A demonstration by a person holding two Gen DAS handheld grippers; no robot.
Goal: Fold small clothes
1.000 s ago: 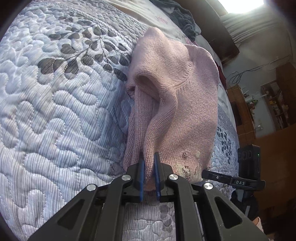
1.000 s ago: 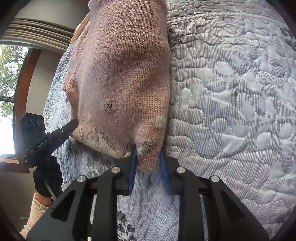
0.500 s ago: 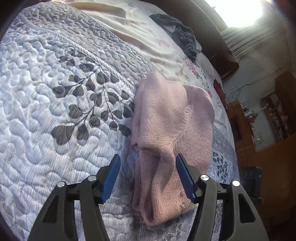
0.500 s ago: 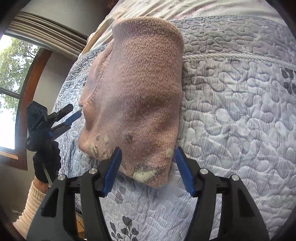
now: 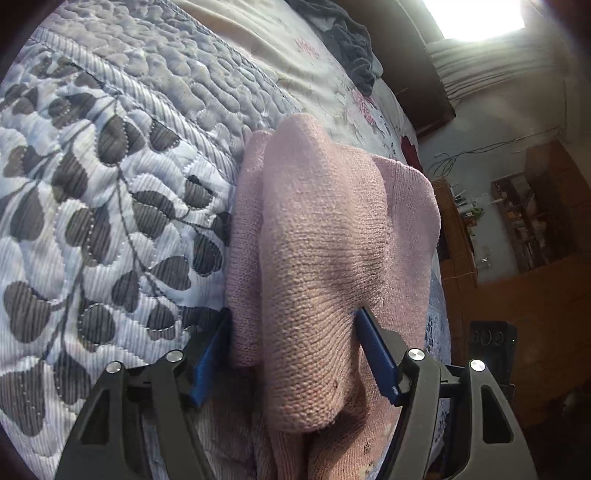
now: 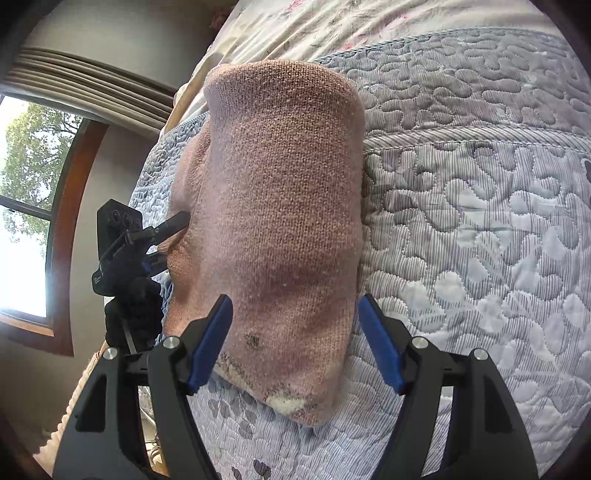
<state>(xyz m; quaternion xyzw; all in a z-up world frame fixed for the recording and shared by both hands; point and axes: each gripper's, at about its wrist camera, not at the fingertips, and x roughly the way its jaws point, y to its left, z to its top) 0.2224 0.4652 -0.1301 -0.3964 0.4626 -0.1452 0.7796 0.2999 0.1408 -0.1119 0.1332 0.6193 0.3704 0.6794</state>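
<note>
Folded pink knitted sweater (image 6: 280, 229) lay on grey-blue quilted bedspread (image 6: 480, 229); left gripper (image 5: 291, 354) and right gripper (image 6: 295, 343) both spread wide, straddling it, gripping nothing.

Sweater (image 5: 332, 258): pink knitted wool-like cloth, matt, coarse ribbed stitch, slightly fuzzy and pilled.
Quilt (image 5: 110, 221): pale blue stitched cloth, puffy, fine ribbed print, faint sheen in the light.
Sheet (image 6: 332, 26): cream floral cloth, smooth, matt.
Left gripper (image 5: 293, 354): black plastic frame, matt; blue pads, smooth; shiny metal screw heads.
Right gripper (image 6: 295, 347): same black matt plastic, blue pads, bright metal screws.
Window frame (image 6: 70, 192): brown wood, glossy.
</note>
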